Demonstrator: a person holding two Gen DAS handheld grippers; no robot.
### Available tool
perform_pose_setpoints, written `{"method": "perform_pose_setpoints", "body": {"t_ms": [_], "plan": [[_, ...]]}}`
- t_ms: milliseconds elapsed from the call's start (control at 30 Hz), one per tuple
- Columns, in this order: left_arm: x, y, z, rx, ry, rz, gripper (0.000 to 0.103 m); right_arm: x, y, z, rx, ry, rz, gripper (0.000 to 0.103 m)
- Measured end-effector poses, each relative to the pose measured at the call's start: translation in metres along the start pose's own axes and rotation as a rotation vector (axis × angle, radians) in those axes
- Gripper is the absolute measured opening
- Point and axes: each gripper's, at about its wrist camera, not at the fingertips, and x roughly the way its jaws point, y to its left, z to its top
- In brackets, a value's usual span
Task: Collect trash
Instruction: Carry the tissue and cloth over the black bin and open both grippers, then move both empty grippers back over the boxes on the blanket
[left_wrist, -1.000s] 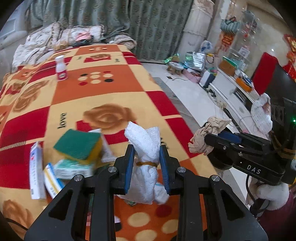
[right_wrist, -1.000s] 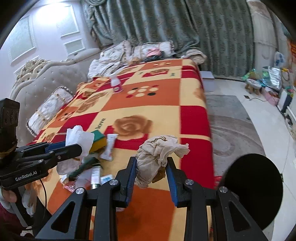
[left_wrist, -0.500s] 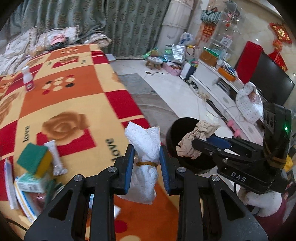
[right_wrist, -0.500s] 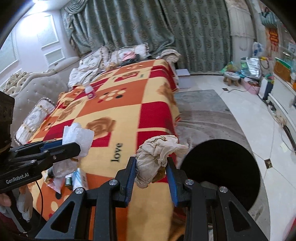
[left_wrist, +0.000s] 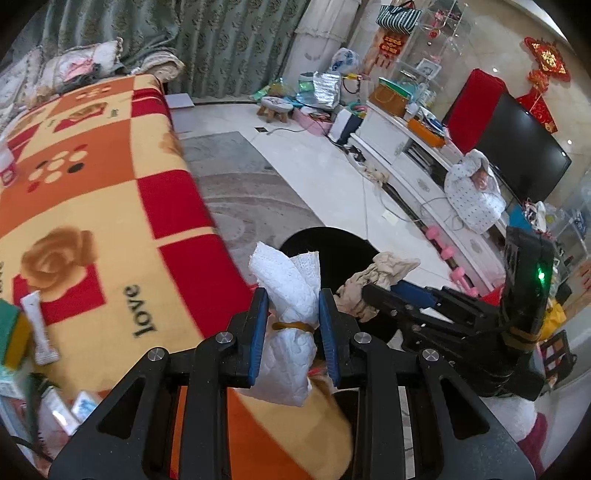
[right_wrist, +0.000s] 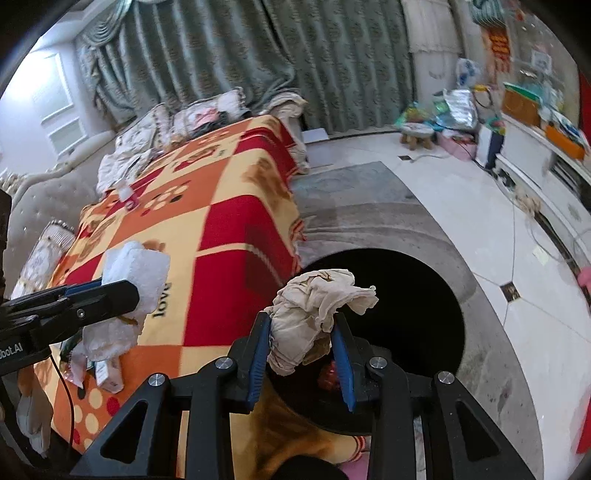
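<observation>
My left gripper (left_wrist: 291, 314) is shut on a crumpled white paper towel (left_wrist: 290, 291) and holds it over the bed's edge, beside the black round trash bin (left_wrist: 317, 243) on the floor. My right gripper (right_wrist: 301, 332) is shut on a crumpled beige rag (right_wrist: 314, 306) and holds it above the rim of the bin (right_wrist: 406, 295). The right gripper and rag also show in the left wrist view (left_wrist: 376, 280), over the bin. The left gripper and towel show in the right wrist view (right_wrist: 129, 273), over the blanket.
The bed has a red, orange and yellow checked blanket (left_wrist: 92, 206). A green and yellow sponge (left_wrist: 11, 336), a white sachet (left_wrist: 38, 328) and small packets (left_wrist: 55, 402) lie at its near end. A small white bottle (right_wrist: 127, 192) stands farther up. A TV cabinet (left_wrist: 413, 155) lines the right wall.
Both grippers have swung right, from over the bed towards the floor. The black bin now lies directly under the beige rag and close to the paper towel. Both grips are unchanged.
</observation>
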Motion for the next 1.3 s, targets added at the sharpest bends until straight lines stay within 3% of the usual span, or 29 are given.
{"method": "perform_pose_setpoints", "body": {"t_ms": [667,733,800,867,933,1167,1300], "plan": [[0.040,-0.021,0.009,-0.008,0.027,-0.040,0.027,0.011,-0.044,-0.012,0.083,0.027,-0.028,0.031],[0.043,-0.022,0.010,-0.007,0.025,-0.050,0.030,0.012,-0.046,-0.013,0.086,0.028,-0.037,0.035],[0.046,-0.024,0.010,-0.013,0.019,-0.067,0.047,0.012,-0.048,-0.013,0.089,0.022,-0.054,0.038],[0.048,-0.026,0.010,-0.031,0.011,-0.096,0.057,0.012,-0.049,-0.011,0.094,0.016,-0.059,0.042],[0.049,-0.025,0.012,-0.047,0.015,-0.112,0.058,0.011,-0.050,-0.011,0.105,0.013,-0.056,0.046],[0.034,-0.013,0.007,-0.058,0.017,-0.042,0.058,0.011,-0.047,-0.012,0.113,0.031,-0.041,0.047],[0.021,-0.006,-0.001,-0.039,-0.003,0.067,0.058,0.016,-0.036,-0.014,0.100,0.052,-0.026,0.047]]}}
